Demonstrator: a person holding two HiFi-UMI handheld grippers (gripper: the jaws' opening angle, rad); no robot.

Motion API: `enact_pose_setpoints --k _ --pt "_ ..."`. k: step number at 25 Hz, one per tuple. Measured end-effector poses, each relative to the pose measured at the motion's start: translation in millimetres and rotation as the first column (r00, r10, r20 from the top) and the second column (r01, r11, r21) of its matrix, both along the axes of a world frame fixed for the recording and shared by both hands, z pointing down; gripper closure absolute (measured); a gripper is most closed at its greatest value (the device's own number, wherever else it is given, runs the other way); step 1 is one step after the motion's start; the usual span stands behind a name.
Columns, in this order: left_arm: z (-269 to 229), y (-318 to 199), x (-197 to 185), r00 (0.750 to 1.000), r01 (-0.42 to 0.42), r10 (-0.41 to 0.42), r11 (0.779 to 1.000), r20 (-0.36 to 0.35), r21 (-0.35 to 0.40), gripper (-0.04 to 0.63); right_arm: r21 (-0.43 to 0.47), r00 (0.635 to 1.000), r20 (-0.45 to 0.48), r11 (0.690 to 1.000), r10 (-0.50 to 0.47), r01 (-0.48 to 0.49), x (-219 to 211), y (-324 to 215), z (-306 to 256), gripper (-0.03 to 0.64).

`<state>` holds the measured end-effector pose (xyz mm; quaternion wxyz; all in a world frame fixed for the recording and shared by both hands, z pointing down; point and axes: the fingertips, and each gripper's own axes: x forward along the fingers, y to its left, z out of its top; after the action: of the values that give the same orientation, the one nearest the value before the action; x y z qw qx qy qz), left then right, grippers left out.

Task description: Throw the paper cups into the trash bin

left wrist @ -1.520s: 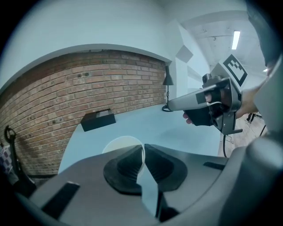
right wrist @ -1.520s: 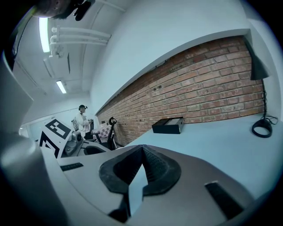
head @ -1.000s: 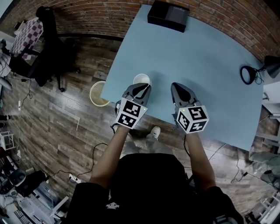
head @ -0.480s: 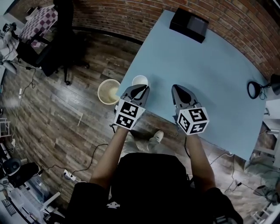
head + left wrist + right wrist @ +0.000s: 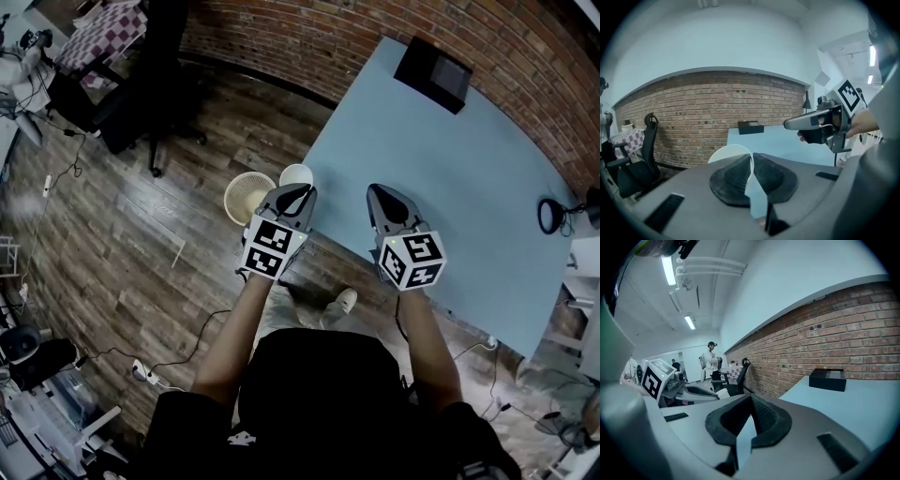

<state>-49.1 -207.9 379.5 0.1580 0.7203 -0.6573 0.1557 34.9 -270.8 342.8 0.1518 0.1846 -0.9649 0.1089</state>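
left gripper (image 5: 298, 193): jaws nearly together, pinching the thin wall of the paper cup (image 5: 297, 174). In the left gripper view the wall shows as a white sliver between the ribbed pads (image 5: 731, 178), with the rim curving out to the left.
paper cup: white, upright, mouth up. Gripped at its near side and held at the table's near left edge.
trash bin (image 5: 247, 197): pale, round, open-topped. Stands on the wooden floor (image 5: 122, 244), just left of the table and just left of the cup in the head view.
right gripper (image 5: 379, 195): jaws closed tip to tip, nothing between them. Over the near part of the table, right of the left gripper and about level with it.
table (image 5: 459, 178): light blue top, running from near right to far, up against the brick wall (image 5: 281, 37).
black box (image 5: 433, 73): far end of the table, by the wall.
desk lamp (image 5: 548, 214): black, at the table's right edge.
office chair (image 5: 155, 84): black, on the floor, far left.
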Motion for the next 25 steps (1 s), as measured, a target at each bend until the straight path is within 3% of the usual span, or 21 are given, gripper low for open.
enact_pose_setpoints --k 25 --pt "16 103 -161 0.979 0.195 -0.195 0.981 -0.059 -0.006 0.568 0.001 0.986 -0.057 0.988 -0.155 0.155 -161 82 10 0.614"
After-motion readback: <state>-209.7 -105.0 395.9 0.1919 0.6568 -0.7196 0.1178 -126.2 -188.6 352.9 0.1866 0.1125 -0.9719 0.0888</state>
